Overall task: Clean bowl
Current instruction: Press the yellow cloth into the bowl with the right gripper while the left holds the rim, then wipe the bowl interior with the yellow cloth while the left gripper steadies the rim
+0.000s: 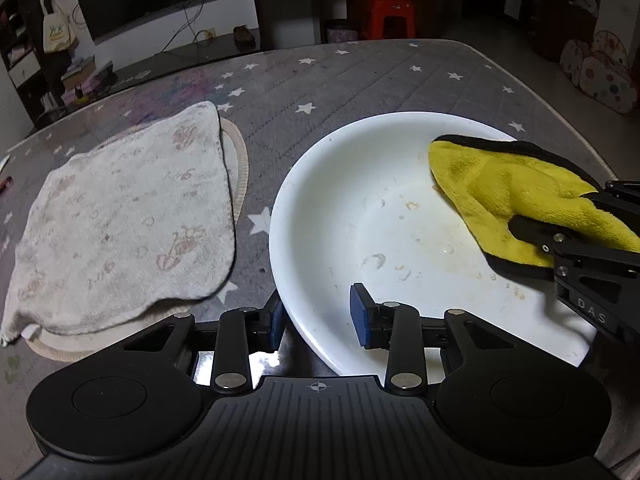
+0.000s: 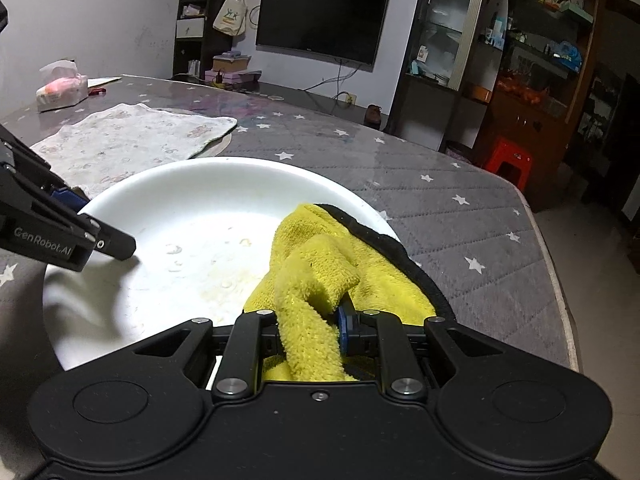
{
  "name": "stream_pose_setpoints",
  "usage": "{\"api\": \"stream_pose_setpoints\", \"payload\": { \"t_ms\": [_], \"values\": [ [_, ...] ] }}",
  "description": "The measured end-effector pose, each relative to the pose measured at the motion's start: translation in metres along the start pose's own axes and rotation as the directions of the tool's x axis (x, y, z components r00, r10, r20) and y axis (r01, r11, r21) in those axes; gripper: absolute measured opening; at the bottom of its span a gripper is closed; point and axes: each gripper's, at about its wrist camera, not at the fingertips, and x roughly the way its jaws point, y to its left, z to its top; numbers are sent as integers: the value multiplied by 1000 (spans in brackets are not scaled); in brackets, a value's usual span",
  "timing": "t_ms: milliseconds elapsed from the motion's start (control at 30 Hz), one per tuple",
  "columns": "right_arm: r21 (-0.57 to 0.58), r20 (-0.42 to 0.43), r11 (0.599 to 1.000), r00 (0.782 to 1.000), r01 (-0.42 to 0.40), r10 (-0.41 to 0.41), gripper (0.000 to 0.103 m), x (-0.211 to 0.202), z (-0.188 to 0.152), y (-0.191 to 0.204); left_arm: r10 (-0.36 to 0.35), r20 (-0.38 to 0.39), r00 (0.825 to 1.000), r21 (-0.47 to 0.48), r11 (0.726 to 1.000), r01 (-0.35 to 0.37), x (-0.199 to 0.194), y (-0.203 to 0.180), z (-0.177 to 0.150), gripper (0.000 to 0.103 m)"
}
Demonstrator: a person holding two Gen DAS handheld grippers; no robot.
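A wide, shallow white bowl (image 1: 344,208) sits on the grey star-patterned table cover (image 1: 360,80), just to the right of a pale printed towel (image 1: 120,220) that lies flat over a round woven mat (image 1: 240,160). Inside the bowl, a yellow cloth (image 1: 516,196) with a black edge lies against the right side, draped up over the rim there; the rest of the bowl's floor is bare apart from faint yellowish smears and a few water drops near the middle. The right gripper (image 2: 310,330) is clenched on a bunched fold of this cloth, with the fabric squeezed between its 2 blue pads (image 2: 345,330) and the loose end spread forward into the bowl. The left gripper (image 1: 318,316) straddles the near-left rim of the bowl, 1 finger outside the wall and 1 inside; its blue pads (image 1: 358,312) stand apart from the rim with a visible gap, so it is not yet clamping it. In the right wrist view the left gripper's inner finger tip rests low over the bowl's floor. At the far left of the table stands a tissue pack (image 2: 60,88). Beyond the table, a dark television (image 2: 320,20) hangs on the wall and a red stool (image 2: 506,158) stands on the floor.
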Motion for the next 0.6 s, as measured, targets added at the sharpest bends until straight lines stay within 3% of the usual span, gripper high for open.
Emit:
{"api": "stream_pose_setpoints", "payload": {
  "t_ms": [400,600],
  "values": [
    [26,-43,999,998,-44,45,19,-16,-1,11,76,43,996,101,992,-80,10,-5,15,31],
    [33,-61,996,994,-89,90,19,-26,0,16,72,36,997,109,991,-75,15,-3,20,31]
  ]
}}
